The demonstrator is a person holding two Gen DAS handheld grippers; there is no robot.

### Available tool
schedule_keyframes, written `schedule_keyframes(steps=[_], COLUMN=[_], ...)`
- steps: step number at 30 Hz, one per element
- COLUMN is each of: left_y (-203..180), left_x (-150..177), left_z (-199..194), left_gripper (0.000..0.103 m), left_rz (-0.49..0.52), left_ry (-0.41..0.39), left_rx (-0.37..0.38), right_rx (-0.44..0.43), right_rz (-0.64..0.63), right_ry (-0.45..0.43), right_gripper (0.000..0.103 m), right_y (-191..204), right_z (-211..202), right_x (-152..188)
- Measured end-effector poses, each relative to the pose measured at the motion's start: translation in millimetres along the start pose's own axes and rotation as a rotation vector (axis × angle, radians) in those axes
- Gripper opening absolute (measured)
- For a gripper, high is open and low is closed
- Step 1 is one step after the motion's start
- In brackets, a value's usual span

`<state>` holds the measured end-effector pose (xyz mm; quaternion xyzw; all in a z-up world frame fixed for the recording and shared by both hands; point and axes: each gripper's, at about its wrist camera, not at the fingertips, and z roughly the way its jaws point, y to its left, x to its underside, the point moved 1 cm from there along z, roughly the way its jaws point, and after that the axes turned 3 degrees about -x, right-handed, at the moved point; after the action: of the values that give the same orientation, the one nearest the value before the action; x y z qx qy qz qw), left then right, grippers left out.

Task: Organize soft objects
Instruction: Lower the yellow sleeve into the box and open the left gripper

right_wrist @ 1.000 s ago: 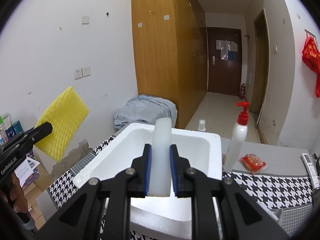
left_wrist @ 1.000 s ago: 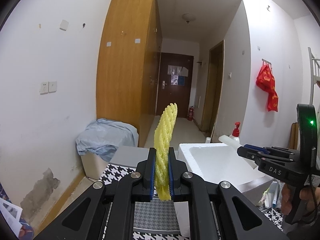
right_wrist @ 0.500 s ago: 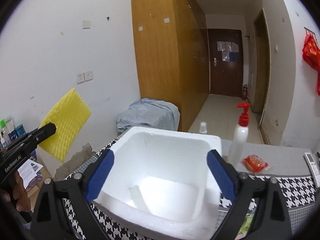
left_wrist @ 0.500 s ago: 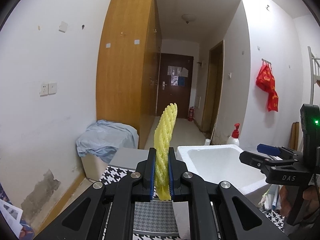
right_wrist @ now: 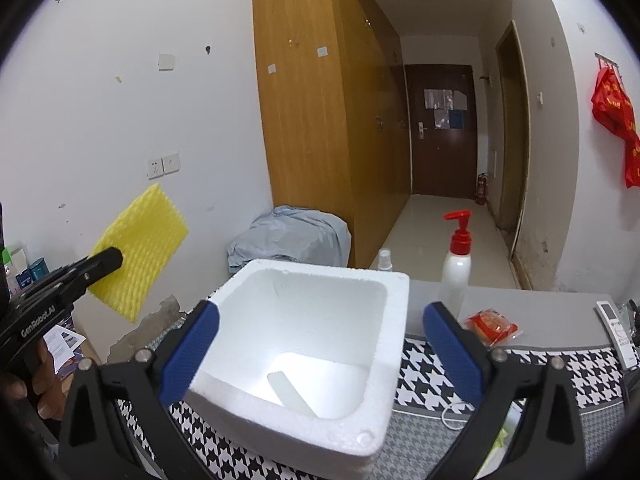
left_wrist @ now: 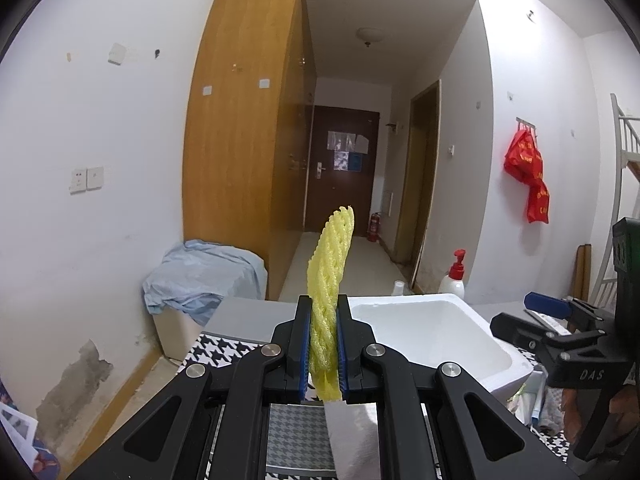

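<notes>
My left gripper (left_wrist: 324,320) is shut on a yellow foam net sleeve (left_wrist: 334,248), which stands up edge-on between its blue pads. In the right wrist view the same yellow sleeve (right_wrist: 144,248) hangs at the left, held by the left gripper (right_wrist: 108,258). My right gripper (right_wrist: 320,328) hovers over the white foam box (right_wrist: 320,272). Its jaws are opening wide and nothing is gripped between them. A white foam piece (right_wrist: 290,390) lies on the box floor. The box (left_wrist: 424,336) sits just right of my left gripper.
The table has a houndstooth cloth (right_wrist: 440,376). Behind the box stand a red-capped pump bottle (right_wrist: 458,264) and a small spray bottle (right_wrist: 385,260). A red snack packet (right_wrist: 492,322) and a remote (right_wrist: 614,316) lie to the right. A cloth-covered bin (right_wrist: 292,232) stands by the wall.
My right gripper let go of the white foam piece, which dropped into the box, and its jaws spread wide. The left gripper kept still with the yellow sleeve.
</notes>
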<state>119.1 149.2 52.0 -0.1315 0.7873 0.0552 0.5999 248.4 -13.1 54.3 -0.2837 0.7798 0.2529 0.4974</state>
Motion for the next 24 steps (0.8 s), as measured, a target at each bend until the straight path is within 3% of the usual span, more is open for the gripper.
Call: schedule_keyframes(steps=[24], left_y=[-51.9], left_x=[-9.9], left_z=[23.3], left_gripper=[0.012], left_rz=[0.054], left_ry=[0.012], left_rx=[0.107], right_rx=[0.087], right_rz=[0.009], right_ry=[-0.046], right_gripper=[0.103], right_y=[-32.3], right_z=[-40.1], right_x=[7.6])
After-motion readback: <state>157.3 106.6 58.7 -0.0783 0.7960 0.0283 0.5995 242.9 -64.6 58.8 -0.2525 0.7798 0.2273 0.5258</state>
